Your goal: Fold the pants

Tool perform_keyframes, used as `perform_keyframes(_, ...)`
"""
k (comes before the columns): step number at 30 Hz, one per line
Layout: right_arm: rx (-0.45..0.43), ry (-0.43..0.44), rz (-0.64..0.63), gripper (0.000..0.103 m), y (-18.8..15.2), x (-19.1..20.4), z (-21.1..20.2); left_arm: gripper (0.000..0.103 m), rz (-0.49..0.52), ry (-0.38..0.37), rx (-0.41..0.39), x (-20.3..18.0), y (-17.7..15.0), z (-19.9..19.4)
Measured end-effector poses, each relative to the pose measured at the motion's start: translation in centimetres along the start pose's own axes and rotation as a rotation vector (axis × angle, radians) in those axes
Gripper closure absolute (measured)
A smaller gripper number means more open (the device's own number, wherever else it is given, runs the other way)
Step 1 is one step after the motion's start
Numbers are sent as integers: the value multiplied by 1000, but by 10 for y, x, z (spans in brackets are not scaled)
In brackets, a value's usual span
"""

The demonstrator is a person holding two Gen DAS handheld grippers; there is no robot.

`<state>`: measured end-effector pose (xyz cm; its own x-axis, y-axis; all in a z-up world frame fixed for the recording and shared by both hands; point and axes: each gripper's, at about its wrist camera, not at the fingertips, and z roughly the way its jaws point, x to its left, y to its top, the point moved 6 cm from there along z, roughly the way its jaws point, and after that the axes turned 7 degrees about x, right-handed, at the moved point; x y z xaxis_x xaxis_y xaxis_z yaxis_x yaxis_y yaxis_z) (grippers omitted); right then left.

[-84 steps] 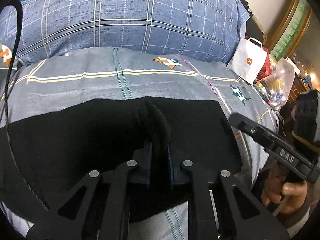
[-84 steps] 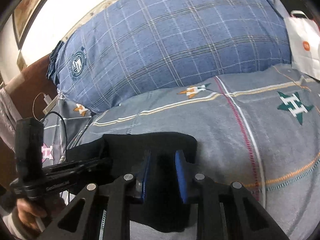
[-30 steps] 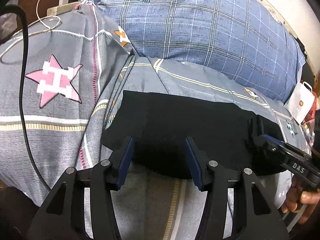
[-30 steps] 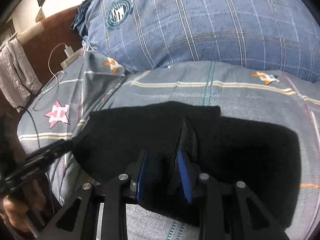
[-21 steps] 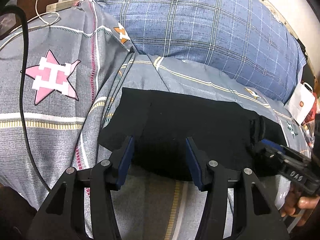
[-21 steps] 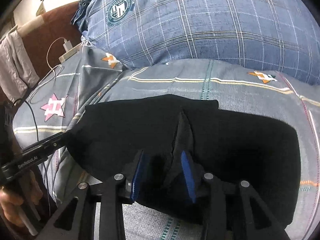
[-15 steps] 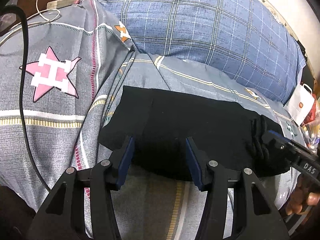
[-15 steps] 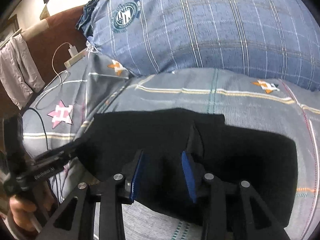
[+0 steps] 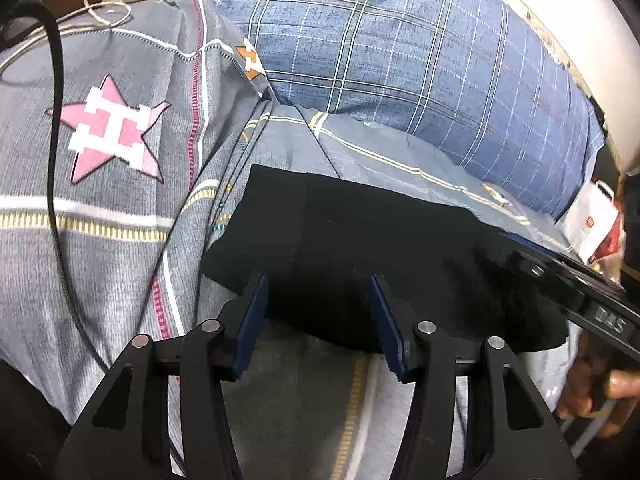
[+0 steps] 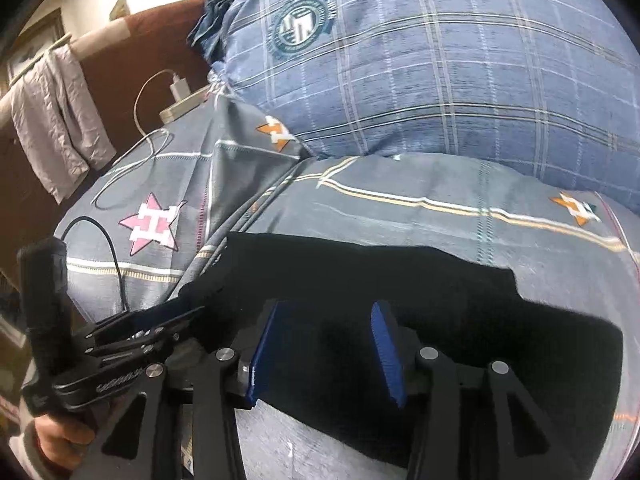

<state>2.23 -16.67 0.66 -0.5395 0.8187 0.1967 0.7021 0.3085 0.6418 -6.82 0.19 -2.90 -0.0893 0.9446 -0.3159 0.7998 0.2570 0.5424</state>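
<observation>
The black pants (image 9: 360, 240) lie folded in a flat rectangle on the grey bedspread (image 9: 120, 240). My left gripper (image 9: 318, 316) is open over the pants' near edge and holds nothing. My right gripper (image 10: 324, 340) is open just above the pants (image 10: 400, 288) and holds nothing. The right gripper's black body shows at the right of the left wrist view (image 9: 580, 292). The left gripper shows at the lower left of the right wrist view (image 10: 132, 344).
A big blue plaid pillow (image 9: 400, 48) lies behind the pants. A white charger and cable (image 10: 172, 92) lie at the bed's far left beside a brown headboard (image 10: 132, 48). A black cable (image 9: 56, 120) crosses the bedspread. A white bag (image 9: 596, 216) stands at the right.
My right gripper has opened and let go of the pinched pants fabric, which now lies flat. Its view has swung left. My left gripper stays open in place.
</observation>
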Motion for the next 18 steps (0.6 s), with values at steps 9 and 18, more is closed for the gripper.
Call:
perform_keyframes(9, 58, 59, -110, 50, 34, 25, 32, 36, -60, 20, 31, 8, -8, 8)
perform_keyframes(18, 109, 90, -160, 49, 56, 41, 64, 36, -88, 44, 72, 12, -11, 26)
